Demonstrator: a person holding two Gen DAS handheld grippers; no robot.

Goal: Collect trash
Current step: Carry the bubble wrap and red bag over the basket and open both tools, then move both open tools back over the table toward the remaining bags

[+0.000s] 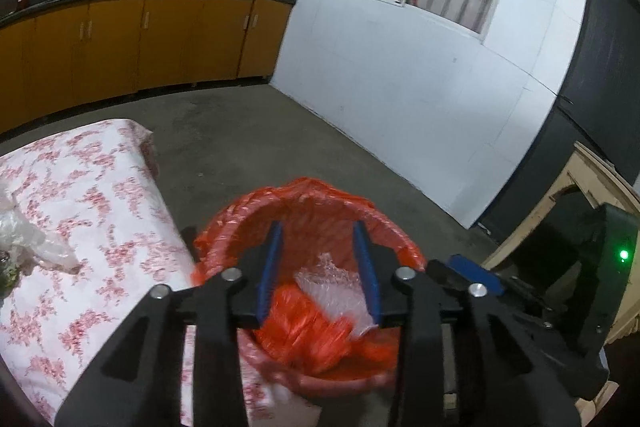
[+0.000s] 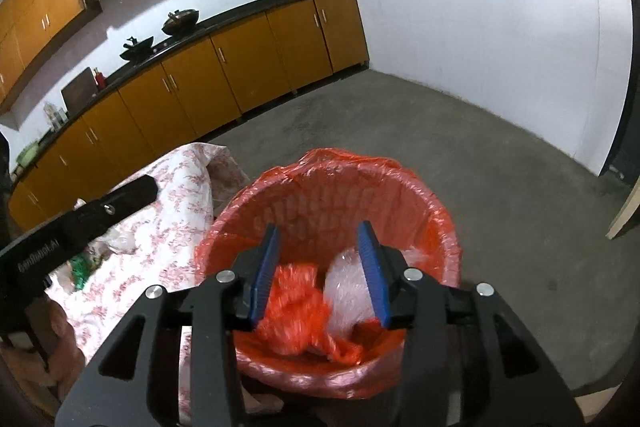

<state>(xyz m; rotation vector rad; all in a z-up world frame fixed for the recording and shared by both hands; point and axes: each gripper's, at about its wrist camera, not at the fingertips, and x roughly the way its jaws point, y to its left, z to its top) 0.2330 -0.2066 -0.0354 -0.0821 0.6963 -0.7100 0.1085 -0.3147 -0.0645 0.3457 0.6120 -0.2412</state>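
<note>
Both claws are being held over the bin (image 1: 304, 211), which is lined with a red bag (image 2: 432, 203) and is standing on the floor just beside the desk (image 1: 80, 195). The left claw (image 1: 318, 267) is being kept open, with nothing between its blue pads (image 1: 270, 267); the right claw (image 2: 320, 271) is likewise being held open and empty. Below and between the fingers of each claw, crumpled red plastic (image 2: 292, 303) and a piece of clear bubble wrap (image 1: 332, 287) are lying inside the bin.

More trash is being left on the desk, to the left of the left claw: a clear plastic bag (image 1: 28, 231), and in the right wrist view something green (image 2: 82, 267).

Several risks are being judged from here. The loose bag rim may be snagged by a finger as a claw is being withdrawn, and the liner or the light bin may be pulled over. The two claws are being held close together, so a collision is possible. The thin desk cloth may be pinched along with the bag.
</note>
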